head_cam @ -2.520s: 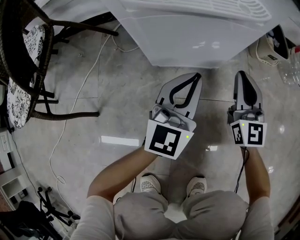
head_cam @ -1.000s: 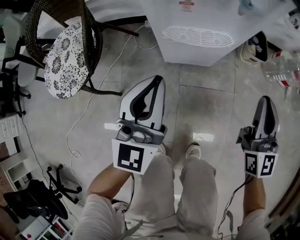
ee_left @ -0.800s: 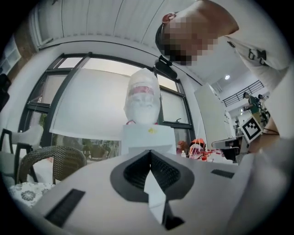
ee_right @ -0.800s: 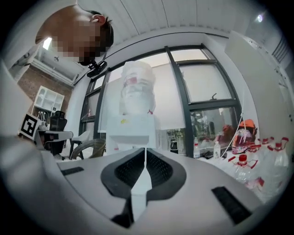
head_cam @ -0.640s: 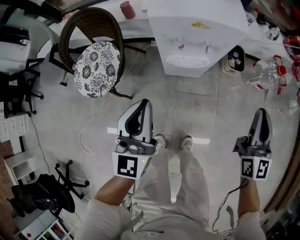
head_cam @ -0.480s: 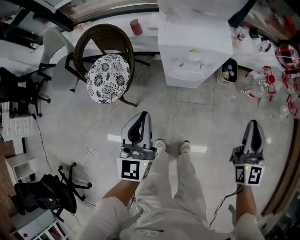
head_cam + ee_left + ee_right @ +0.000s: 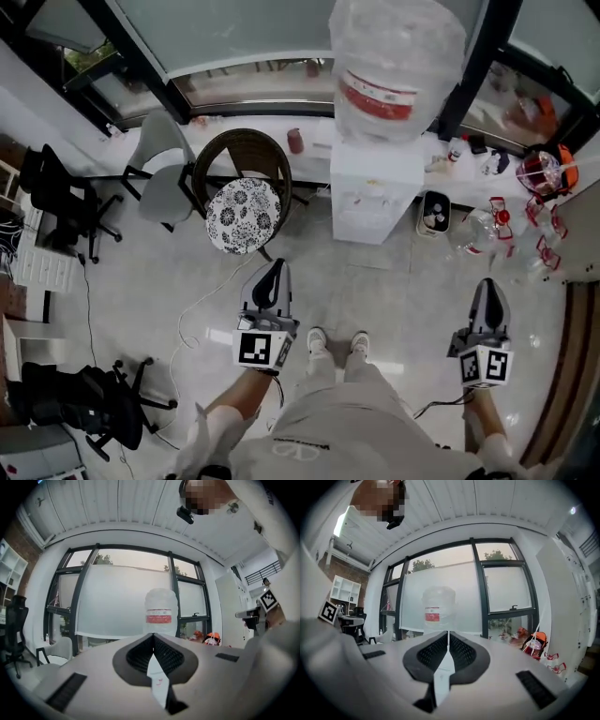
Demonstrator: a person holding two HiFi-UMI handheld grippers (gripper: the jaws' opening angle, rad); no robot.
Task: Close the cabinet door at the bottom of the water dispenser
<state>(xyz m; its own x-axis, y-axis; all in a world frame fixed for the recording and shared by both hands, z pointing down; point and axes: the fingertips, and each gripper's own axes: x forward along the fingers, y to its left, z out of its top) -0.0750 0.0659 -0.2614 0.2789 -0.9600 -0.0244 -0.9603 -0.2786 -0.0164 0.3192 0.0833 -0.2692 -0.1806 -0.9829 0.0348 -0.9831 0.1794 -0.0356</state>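
1. Left gripper (image 7: 274, 269): held level above the pale tiled floor (image 7: 141, 272), jaws pressed together with nothing between them, pointing toward the window wall.
2. Wicker chair (image 7: 242, 202) with a floral cushion: near the floor's far edge, just left of the water dispenser.
3. Water dispenser (image 7: 375, 192): white and upright at the floor's far edge beneath the windows, with a large clear bottle (image 7: 398, 66) on top. Its bottom cabinet door is viewed too steeply to tell how it stands.
4. Right gripper (image 7: 488, 284): held level, well apart from the dispenser, jaws pressed together and empty.
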